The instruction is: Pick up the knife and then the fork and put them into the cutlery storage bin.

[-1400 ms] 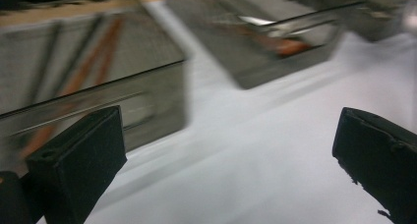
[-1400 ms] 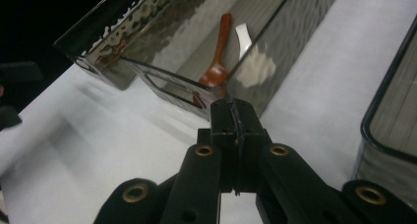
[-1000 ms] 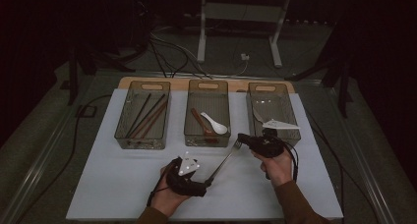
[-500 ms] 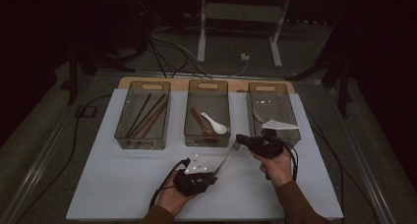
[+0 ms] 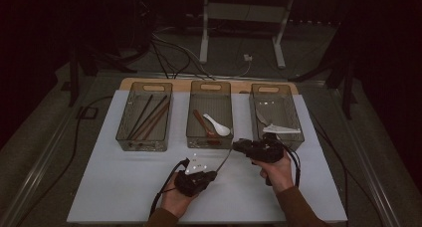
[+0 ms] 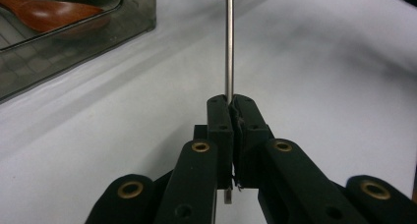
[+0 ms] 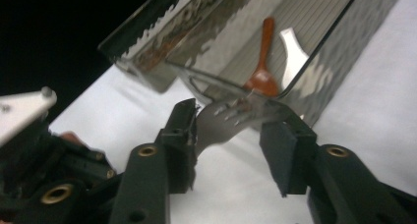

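Observation:
A metal fork [image 5: 223, 161] spans the gap between my two grippers above the white mat. My left gripper [image 6: 230, 101] is shut on the end of the fork's thin handle [image 6: 228, 47], which runs straight away from its jaws. In the high view that left gripper [image 5: 199, 177] sits near the mat's front, in the person's hand. My right gripper [image 7: 233, 118] is open, with the fork's tined head [image 7: 221, 123] between its jaws and resting near the left one. The right gripper [image 5: 240, 146] is just in front of the middle bin.
Three clear bins stand in a row at the back. The left bin [image 5: 144, 137] holds chopsticks. The middle bin [image 5: 209, 140] holds a wooden spoon [image 7: 263, 76] and a white spoon [image 7: 295, 47]. The right bin [image 5: 293, 137] holds pale cutlery. Cables trail from both grippers.
The left hand and its gripper have shifted slightly to the right. The fork still reaches from it to the right gripper, which has barely moved.

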Available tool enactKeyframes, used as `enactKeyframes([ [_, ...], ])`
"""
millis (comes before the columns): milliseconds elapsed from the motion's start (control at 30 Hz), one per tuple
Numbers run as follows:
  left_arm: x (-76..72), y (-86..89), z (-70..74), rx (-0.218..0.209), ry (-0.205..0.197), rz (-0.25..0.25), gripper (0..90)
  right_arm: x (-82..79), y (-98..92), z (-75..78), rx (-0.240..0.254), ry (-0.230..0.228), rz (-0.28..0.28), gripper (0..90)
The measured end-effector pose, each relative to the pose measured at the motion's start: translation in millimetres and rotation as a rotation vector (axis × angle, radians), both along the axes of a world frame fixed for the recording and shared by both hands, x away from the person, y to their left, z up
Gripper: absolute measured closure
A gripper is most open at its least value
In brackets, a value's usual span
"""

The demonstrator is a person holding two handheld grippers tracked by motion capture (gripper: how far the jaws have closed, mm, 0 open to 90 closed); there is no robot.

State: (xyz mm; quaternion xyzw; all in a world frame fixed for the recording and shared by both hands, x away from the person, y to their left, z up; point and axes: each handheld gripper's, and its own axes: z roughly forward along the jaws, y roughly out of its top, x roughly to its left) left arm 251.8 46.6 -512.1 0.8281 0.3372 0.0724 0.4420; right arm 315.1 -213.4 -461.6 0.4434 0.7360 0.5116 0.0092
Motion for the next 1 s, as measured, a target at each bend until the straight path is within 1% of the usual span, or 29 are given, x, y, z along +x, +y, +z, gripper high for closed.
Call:
enactKeyframes([
  [33,0.2,-0.1,-0.4,0.0,0.008,-0.002,89.1,-1.0,1.8,-1.4,0.0,0.004,0.002,59.2],
  [67,-0.5,-0.5,-0.4,0.003,-0.003,0.007,89.1,-1.6,2.8,-2.8,0.007,0.011,0.009,62.5],
  [100,-0.6,-0.5,-0.1,-0.006,-0.004,0.014,89.2,-1.9,3.7,-4.3,0.009,0.018,0.013,63.2],
  [133,0.0,0.0,0.1,-0.025,0.011,0.013,89.2,-2.3,4.6,-6.0,0.018,0.026,0.019,63.2],
  [167,0.0,-0.4,0.2,-0.028,0.009,0.02,89.2,-3.1,6.1,-8.0,0.029,0.037,0.028,62.5],
  [200,0.3,-0.8,0.3,-0.033,0.011,0.03,89.2,-4.4,8.1,-9.9,0.034,0.047,0.039,63.3],
  [233,1.5,-1.0,0.3,-0.043,0.021,0.035,89.2,-6.3,11.0,-11.6,0.032,0.057,0.051,67.7],
  [267,1.7,-2.1,0.1,-0.046,0.022,0.034,89.1,-8.0,14.3,-14.3,0.037,0.062,0.078,68.6],
  [300,1.2,-3.4,0.1,-0.048,0.015,0.036,89.1,-10.1,18.1,-16.3,0.035,0.068,0.084,68.5],
  [367,0.9,-4.8,0.1,-0.068,0.022,0.033,89.1,-12.0,23.2,-18.8,0.034,0.071,0.081,72.9],
  [467,0.1,-7.0,1.6,-0.09,0.015,0.042,89.0,-10.3,23.8,-21.6,0.075,0.099,0.064,77.2],
  [500,0.2,-8.1,2.4,-0.091,0.014,0.04,89.0,-10.0,24.4,-21.9,0.067,0.1,0.068,77.4],
  [567,0.6,-10.2,2.9,-0.1,0.01,0.042,89.0,-10.4,24.6,-22.2,0.066,0.097,0.062,78.2],
  [633,0.6,-12.2,3.1,-0.113,0.009,0.037,88.9,-10.1,22.4,-21.2,0.091,0.105,0.066,81.3],
  [700,1.0,-14.5,3.7,-0.117,0.008,0.027,88.6,-10.6,20.7,-18.8,0.122,0.109,0.077,84.8],
  [733,1.1,-15.3,4.6,-0.117,0.004,0.022,88.1,-12.0,21.0,-16.8,0.133,0.112,0.079,85.1],
  [767,1.3,-16.1,5.6,-0.124,0.001,0.009,86.1,-13.2,21.5,-14.6,0.121,0.093,0.078,85.5],
  [800,0.9,-16.6,7.1,-0.124,-0.005,0.004,80.1,-14.0,22.0,-12.3,0.115,0.081,0.078,85.5],
  [833,-0.3,-16.6,8.9,-0.113,-0.023,0.009,74.7,-14.2,21.2,-10.5,0.108,0.072,0.077,85.6],
  [900,-0.7,-14.1,12.2,-0.105,-0.031,0.019,57.3,-12.7,17.3,-7.5,0.109,0.065,0.067,85.7],
  [1000,-1.7,-4.7,17.3,-0.081,-0.063,0.053,41.2,-9.9,7.5,-2.0,0.098,0.042,0.031,85.7],
])
